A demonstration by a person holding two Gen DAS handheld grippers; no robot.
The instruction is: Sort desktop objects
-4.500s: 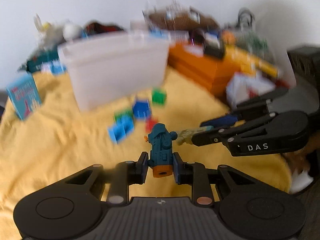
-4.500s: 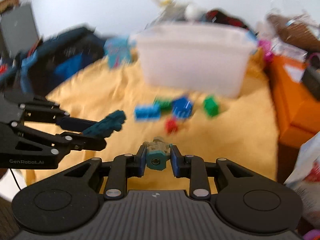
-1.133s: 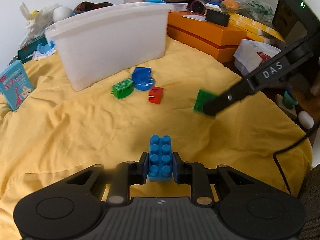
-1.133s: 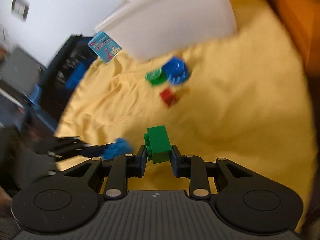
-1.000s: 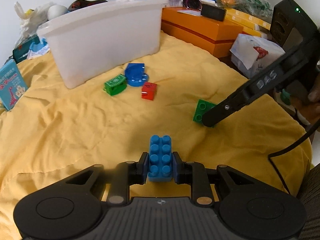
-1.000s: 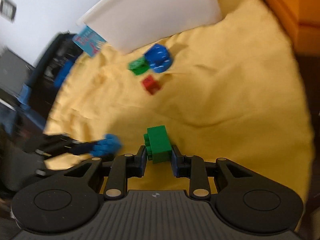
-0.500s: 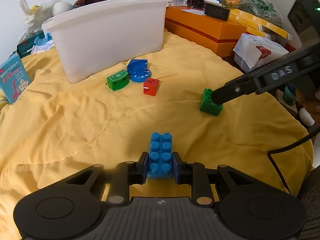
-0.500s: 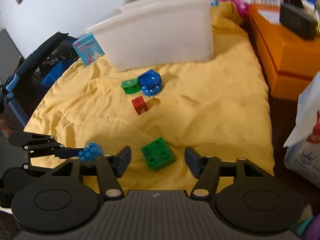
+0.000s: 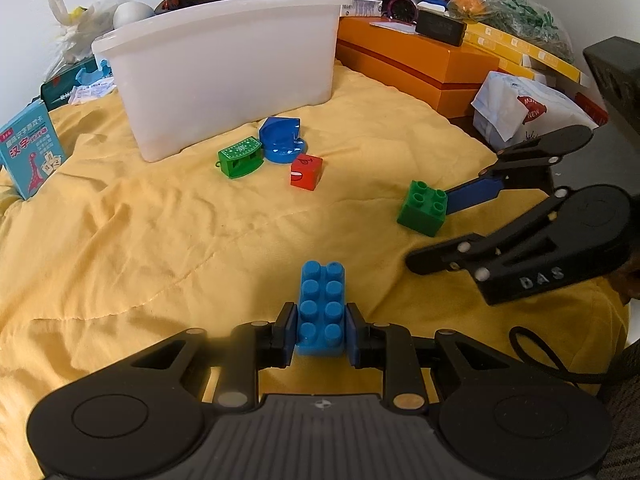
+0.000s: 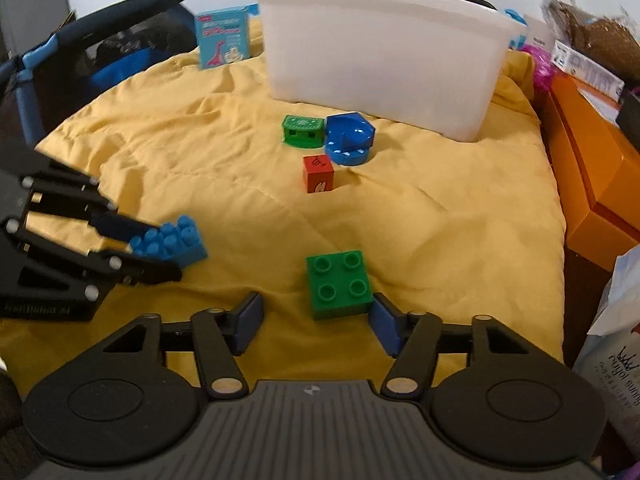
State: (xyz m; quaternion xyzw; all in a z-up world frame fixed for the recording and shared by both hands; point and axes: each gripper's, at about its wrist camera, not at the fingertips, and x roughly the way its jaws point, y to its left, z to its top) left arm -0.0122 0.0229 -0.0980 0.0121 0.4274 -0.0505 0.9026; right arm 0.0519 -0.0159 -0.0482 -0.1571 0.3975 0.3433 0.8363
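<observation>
My left gripper (image 9: 321,330) is shut on a blue studded brick (image 9: 322,308), held just over the yellow cloth; the right wrist view shows the same brick (image 10: 170,242) in the left gripper (image 10: 156,246). A green four-stud brick (image 10: 339,283) lies on the cloth between the spread fingers of my right gripper (image 10: 314,322), which is open. From the left wrist camera, that green brick (image 9: 422,208) sits at the right gripper (image 9: 430,228) tips. Farther back lie a red cube (image 9: 306,171), a blue round piece (image 9: 280,140) and a small green piece (image 9: 240,157).
A white plastic bin (image 9: 224,68) stands at the back of the yellow cloth (image 9: 140,248). Orange boxes (image 9: 416,60) and a white bag (image 9: 528,112) crowd the right side. A light blue card box (image 9: 30,148) stands at the left; a dark bag (image 10: 100,52) lies beyond it.
My right gripper has opened and let the green brick down onto the cloth. The left gripper keeps its hold on the blue brick and has barely moved.
</observation>
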